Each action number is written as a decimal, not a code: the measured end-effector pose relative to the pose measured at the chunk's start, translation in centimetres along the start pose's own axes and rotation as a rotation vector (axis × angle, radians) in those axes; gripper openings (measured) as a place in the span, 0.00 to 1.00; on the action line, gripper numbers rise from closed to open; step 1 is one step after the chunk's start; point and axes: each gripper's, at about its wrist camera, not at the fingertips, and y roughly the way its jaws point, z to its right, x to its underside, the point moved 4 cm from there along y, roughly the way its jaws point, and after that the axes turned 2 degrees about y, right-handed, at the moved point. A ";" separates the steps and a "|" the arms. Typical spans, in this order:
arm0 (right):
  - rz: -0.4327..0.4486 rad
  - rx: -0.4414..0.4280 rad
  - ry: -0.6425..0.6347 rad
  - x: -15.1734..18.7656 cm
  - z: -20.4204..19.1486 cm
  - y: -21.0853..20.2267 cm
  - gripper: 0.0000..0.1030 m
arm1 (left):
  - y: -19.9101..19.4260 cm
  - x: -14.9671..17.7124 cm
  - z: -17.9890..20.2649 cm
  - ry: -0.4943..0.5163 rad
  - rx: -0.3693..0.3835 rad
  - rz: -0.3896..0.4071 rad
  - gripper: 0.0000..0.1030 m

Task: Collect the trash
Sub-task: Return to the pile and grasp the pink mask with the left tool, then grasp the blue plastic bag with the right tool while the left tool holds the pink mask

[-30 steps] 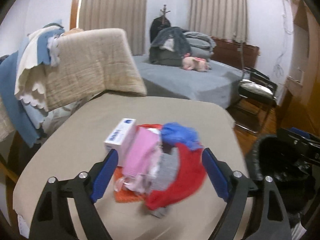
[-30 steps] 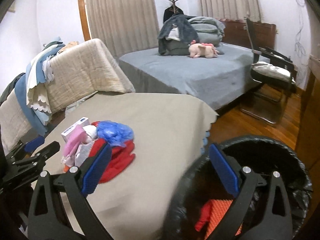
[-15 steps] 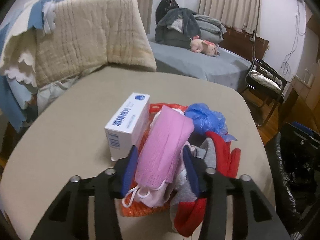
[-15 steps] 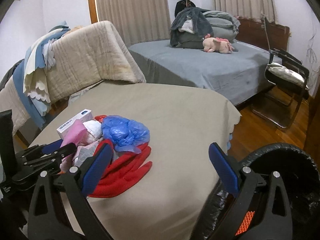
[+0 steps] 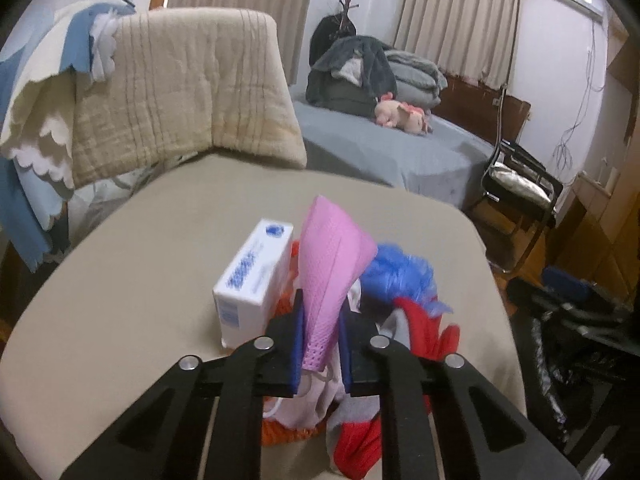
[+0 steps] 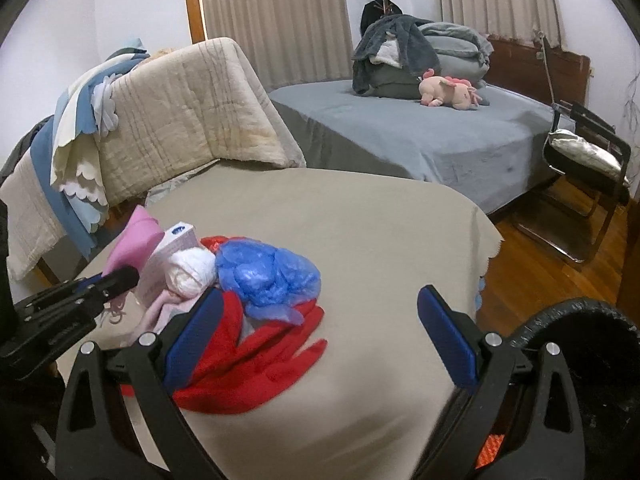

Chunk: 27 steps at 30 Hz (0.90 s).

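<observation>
The left tongs (image 5: pixel 320 344) are clamped on the lower end of the pink mask (image 5: pixel 334 268), which stands up between the blue pads with its free end fanned out ahead of them. Gripping it low, by the folded end where the ear loops hang, looks chosen so the whole mask comes away in one pull and leaves its neighbours behind. Just left of these tongs the white box (image 5: pixel 254 280) lies on its long side, close against the mask; ahead and to their right sit the blue bag (image 5: pixel 400 274) and the red glove (image 5: pixel 424 328), part of one heap on the worktop (image 5: pixel 132 288).

The right tongs (image 6: pixel 316 336) are spread wide and grip nothing. They hang at the near edge of the heap, with the left pad over the glove (image 6: pixel 256 356) and the crumpled bag (image 6: pixel 268 276) just ahead of it. Beyond and to their left, the other tongs (image 6: pixel 100 284) are seen from the side with the mask (image 6: pixel 134 236) sticking up from them, beside the box (image 6: pixel 168 260) and a white wad (image 6: pixel 190 270).

The bin (image 6: pixel 588 320) stands low at the right of the right tongs, off the worktop edge, its black liner rim open; something orange shows inside. Kept there, each piece needs only a short swing from the heap. My guess is the mask goes there next, while the open tongs are placed to take the glove or bag.
</observation>
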 end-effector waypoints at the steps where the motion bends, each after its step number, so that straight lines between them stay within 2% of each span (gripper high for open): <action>1: 0.003 -0.002 0.001 -0.2 -0.1 0.4 0.92 | 0.2 -0.4 0.0 0.001 -0.004 0.002 0.14; 8: -0.046 -0.029 -0.003 -0.8 -1.2 4.6 0.92 | 2.2 -0.2 -0.5 -0.013 -0.004 -0.040 0.14; 18: -0.143 -0.083 -0.046 -0.3 -3.3 9.6 0.92 | 2.9 -0.4 -1.8 -0.038 -0.002 -0.045 0.14; 19: -0.150 -0.089 -0.045 -0.3 -3.5 9.9 0.90 | 3.0 -0.4 -1.9 -0.040 -0.003 -0.045 0.14; 22: -0.187 -0.119 -0.061 0.1 -3.9 10.8 0.63 | 3.1 -0.3 -2.1 -0.043 -0.006 -0.045 0.14; 23: -0.188 -0.129 -0.067 0.2 -4.1 10.8 0.57 | 3.1 -0.3 -2.2 -0.046 -0.006 -0.046 0.14; 24: -0.183 -0.135 -0.075 0.2 -4.3 10.7 0.54 | 3.0 -0.2 -2.1 -0.049 -0.007 -0.046 0.14; 27: -0.170 -0.153 -0.098 0.0 -4.7 10.2 0.37 | 3.1 -0.3 -2.2 -0.051 -0.010 -0.045 0.14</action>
